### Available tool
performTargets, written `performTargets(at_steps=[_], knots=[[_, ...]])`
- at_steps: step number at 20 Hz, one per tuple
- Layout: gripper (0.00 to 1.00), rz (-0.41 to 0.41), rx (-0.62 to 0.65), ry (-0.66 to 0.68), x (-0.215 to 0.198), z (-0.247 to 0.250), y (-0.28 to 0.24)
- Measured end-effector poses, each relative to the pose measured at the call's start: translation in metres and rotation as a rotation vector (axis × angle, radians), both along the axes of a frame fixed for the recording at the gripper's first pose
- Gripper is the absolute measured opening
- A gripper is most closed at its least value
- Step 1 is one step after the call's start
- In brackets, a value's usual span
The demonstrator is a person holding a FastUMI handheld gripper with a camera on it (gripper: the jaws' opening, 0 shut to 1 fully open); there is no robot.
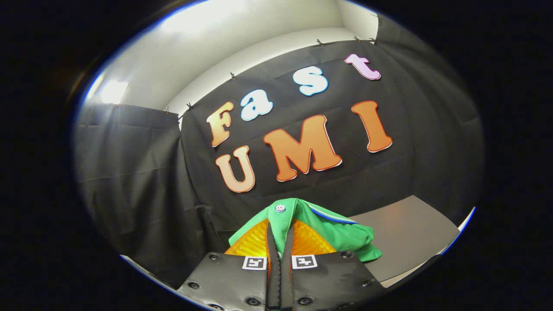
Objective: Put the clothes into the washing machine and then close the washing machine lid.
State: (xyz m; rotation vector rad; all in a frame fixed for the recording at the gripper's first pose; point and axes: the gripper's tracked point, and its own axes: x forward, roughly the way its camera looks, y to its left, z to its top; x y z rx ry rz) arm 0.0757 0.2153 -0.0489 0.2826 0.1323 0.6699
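A green garment (328, 229) with a white button and a thin blue-and-white stripe hangs pinched between my fingers. My gripper (280, 242) is shut on it, the two fingers pressed together with the cloth draped over their tips and falling to the right. The garment is lifted up in front of the booth's black cloth wall. The lower part of the cloth is hidden behind the fingers.
A grey flat surface (410, 233) lies beyond the fingers to the right, below the garment. Black cloth walls stand ahead and to the left, with a white wall above them.
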Motion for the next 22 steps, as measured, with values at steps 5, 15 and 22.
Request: performTargets(at_steps=[5,15,22], knots=[[0.08,0.045,0.013,-0.021,-0.028,0.016,0.059],[0.08,0.124,-0.042,0.094,-0.024,-0.071,0.259],[0.08,0.057,-0.191,0.315,0.011,-0.244,0.345]])
